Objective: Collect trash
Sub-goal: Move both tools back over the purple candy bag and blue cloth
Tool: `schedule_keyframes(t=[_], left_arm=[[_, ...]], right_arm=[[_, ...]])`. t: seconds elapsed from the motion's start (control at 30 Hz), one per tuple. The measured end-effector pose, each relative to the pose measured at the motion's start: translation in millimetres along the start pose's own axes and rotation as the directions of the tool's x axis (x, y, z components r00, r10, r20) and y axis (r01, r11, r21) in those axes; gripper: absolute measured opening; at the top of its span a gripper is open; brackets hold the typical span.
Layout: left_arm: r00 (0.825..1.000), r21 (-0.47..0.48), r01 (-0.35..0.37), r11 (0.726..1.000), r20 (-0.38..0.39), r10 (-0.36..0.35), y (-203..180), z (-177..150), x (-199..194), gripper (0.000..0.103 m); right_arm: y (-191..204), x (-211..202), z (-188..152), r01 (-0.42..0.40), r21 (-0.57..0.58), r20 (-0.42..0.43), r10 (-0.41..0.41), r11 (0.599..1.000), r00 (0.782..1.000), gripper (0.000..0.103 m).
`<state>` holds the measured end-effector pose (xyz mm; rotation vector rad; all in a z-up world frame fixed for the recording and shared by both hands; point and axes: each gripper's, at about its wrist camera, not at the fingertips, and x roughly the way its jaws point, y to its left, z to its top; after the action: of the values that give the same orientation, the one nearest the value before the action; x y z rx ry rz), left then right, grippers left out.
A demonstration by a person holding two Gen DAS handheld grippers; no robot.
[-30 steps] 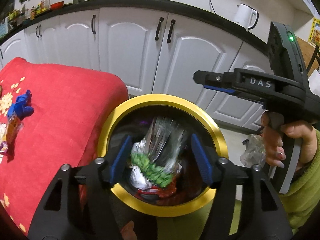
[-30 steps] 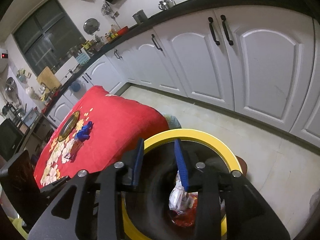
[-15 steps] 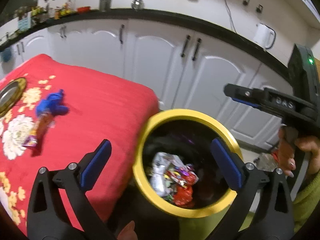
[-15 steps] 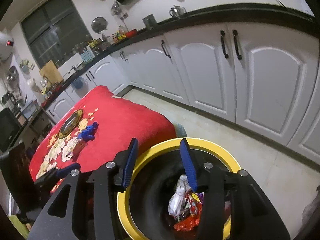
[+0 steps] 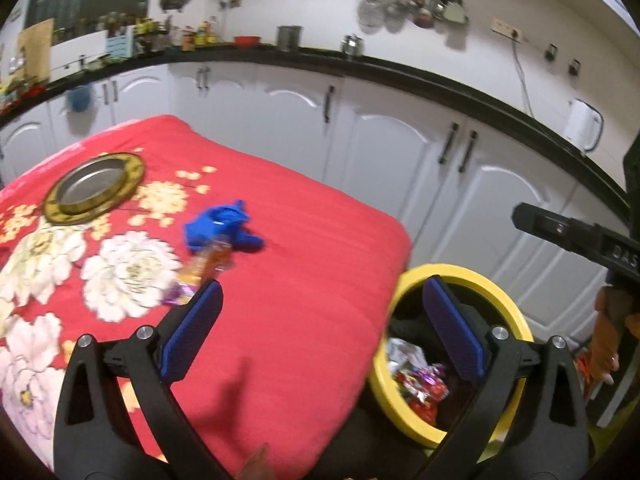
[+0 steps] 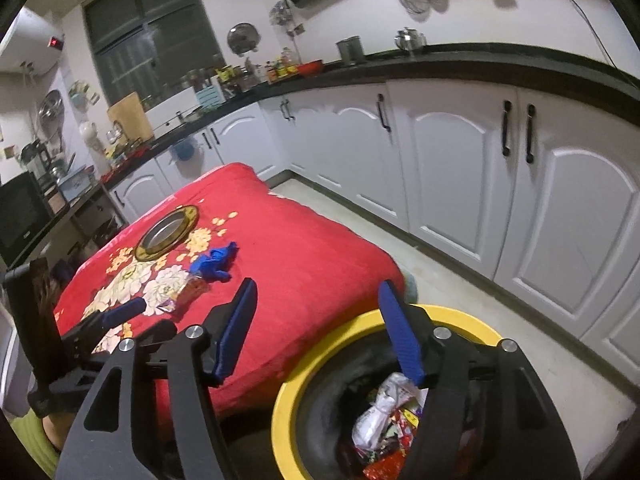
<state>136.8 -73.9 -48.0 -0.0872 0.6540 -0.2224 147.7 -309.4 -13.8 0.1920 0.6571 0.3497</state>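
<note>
Two pieces of trash left on the red floral tablecloth: a crumpled blue wrapper and, touching its near side, an orange snack wrapper, both left of the yellow-rimmed bin. Likely feather-light, crinkly, slippery film; apt to slide or spring out of a loose pinch. Best taken across a bunched fold, not a flat edge. Left gripper spread wide, holding nothing, above the cloth near the wrappers. Right gripper likewise wide apart and empty, over the bin's left rim, wrappers already piled inside.
</note>
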Motion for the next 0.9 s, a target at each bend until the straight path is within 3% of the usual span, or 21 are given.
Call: schedule_keyframes(t=[0.2, 0.5, 0.63, 0.7, 0.9], left_arm=[[0.997, -0.074, -0.065, 0.995, 0.031, 0.067, 34, 3, -6, 0.092], [0.991, -0.173, -0.131, 0.976, 0.012, 0.135, 77, -1, 0, 0.092], [0.992, -0.183, -0.127, 0.975, -0.011, 0.127, 88, -3, 9, 0.092], [0.993, -0.185, -0.120, 0.975, -0.029, 0.116, 93, -4, 16, 0.084], [0.994, -0.194, -0.090, 0.977, -0.084, 0.074, 100, -6, 35, 0.074]], right_arm=[[25, 13, 8, -0.031, -0.060, 0.005, 0.031, 0.998, 1.000, 0.064], [63, 55, 28, -0.106, -0.140, -0.045, 0.100, 0.985, 0.994, 0.064], [79, 87, 33, -0.148, -0.160, -0.109, 0.132, 0.976, 0.985, 0.064], [85, 102, 34, -0.160, -0.168, -0.141, 0.137, 0.973, 0.981, 0.059], [100, 143, 34, -0.201, -0.164, -0.233, 0.160, 0.966, 0.959, 0.050]])
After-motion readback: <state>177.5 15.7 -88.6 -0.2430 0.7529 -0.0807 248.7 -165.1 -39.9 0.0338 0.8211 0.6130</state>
